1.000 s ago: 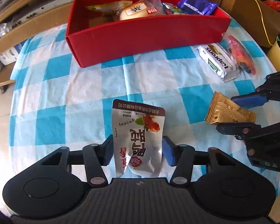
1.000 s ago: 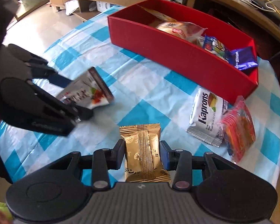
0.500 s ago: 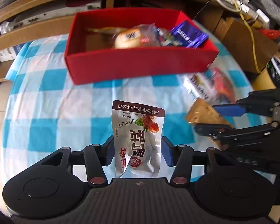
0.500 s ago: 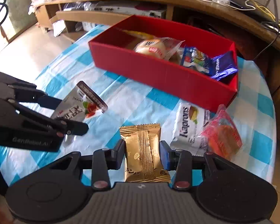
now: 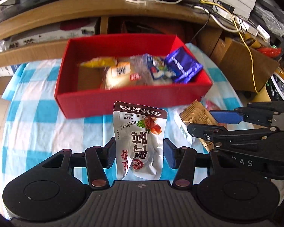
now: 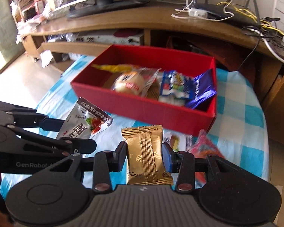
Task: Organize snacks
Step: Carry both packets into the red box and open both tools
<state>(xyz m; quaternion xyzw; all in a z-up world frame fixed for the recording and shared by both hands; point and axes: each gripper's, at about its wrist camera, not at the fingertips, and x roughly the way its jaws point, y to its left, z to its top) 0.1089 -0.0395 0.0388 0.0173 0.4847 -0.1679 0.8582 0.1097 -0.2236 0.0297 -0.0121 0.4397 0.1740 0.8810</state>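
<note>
My left gripper is shut on a silver snack pouch with red Chinese print, held above the table in front of the red box. My right gripper is shut on a gold snack packet, also held in the air short of the red box. The box holds a bun, a yellow packet, a blue-white packet and a purple packet. In the right wrist view the pouch and left gripper sit at my left. In the left wrist view the gold packet sits at the right.
The table has a blue and white checked cloth. A white Kaprons packet and a red-orange packet lie on it near the box's right end. A wooden shelf unit with cables stands behind. Cardboard boxes are at the right.
Both grippers have lifted with their packets, rising well above the table and moving toward the red box. The box's inside now shows from higher up.
</note>
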